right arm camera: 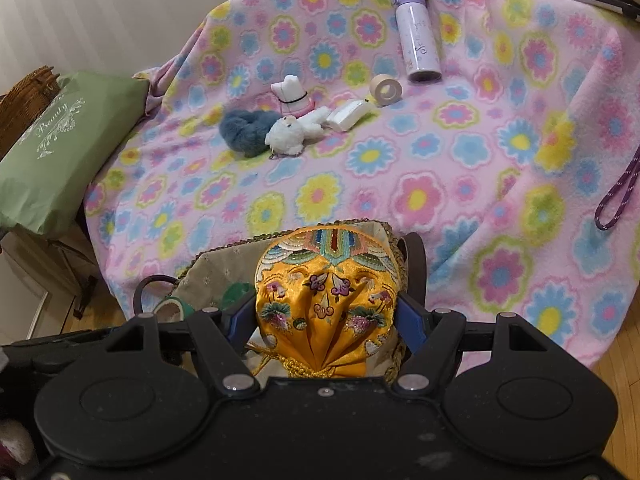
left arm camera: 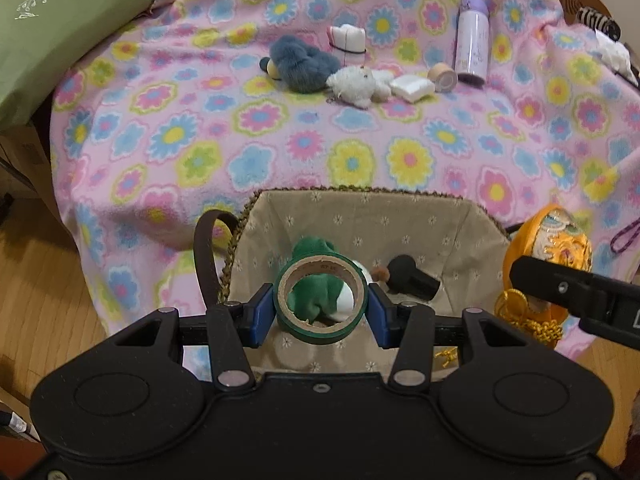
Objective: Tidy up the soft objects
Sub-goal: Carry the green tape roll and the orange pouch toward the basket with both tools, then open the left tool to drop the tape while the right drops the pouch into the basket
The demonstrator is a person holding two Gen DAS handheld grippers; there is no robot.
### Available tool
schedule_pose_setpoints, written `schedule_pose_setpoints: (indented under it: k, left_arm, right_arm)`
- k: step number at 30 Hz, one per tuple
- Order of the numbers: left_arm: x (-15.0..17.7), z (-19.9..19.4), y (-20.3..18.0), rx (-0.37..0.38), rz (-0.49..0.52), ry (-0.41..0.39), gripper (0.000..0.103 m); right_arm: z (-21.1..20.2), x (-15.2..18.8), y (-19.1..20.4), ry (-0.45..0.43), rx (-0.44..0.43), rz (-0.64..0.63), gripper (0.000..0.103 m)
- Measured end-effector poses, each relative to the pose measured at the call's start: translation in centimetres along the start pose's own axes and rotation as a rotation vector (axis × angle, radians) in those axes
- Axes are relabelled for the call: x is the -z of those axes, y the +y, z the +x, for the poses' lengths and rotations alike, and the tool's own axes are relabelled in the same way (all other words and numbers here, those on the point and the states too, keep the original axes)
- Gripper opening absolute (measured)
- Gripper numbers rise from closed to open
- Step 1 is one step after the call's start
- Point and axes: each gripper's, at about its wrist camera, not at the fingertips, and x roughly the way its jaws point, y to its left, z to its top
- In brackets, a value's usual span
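Now tape roll (left arm camera: 321, 298) clamped in left gripper (left arm camera: 321, 312), hole facing camera, directly above basket (left arm camera: 360, 208). Yellow pouch (right arm camera: 326, 300) gripped by right gripper (right arm camera: 326, 320), apparently over basket's right rim. Left is held nearer basket centre.

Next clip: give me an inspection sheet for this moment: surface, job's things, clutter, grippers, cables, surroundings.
Surface: flowered fleece blanket covering a table; lined basket at its near edge.
Job's things: green plush in the basket; blue plush and white plush on the blanket.
Clutter: purple bottle, tan tape roll, white packet, dark object in the basket.
Grippers: left gripper shut on green tape roll over the basket; right gripper shut on embroidered yellow pouch.
Cables: purple cord on the blanket.
Surroundings: green cushion, wood floor.
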Motion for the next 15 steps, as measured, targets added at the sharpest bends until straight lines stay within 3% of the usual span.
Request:
schedule_pose_setpoints:
  k: [11,15]
  left_arm:
    - [0.4,1.2,0.2,-0.012,-0.005,0.045,0.048]
    - [0.4,1.4,0.4,-0.003,-0.017,0.062,0.048]
  right_arm:
    - [0.6,-0.2,0.1,0.040,-0.009,-0.010,0.072]
    - [1.4,0.0,-0.1,0.092,-0.022,-0.001,0.070]
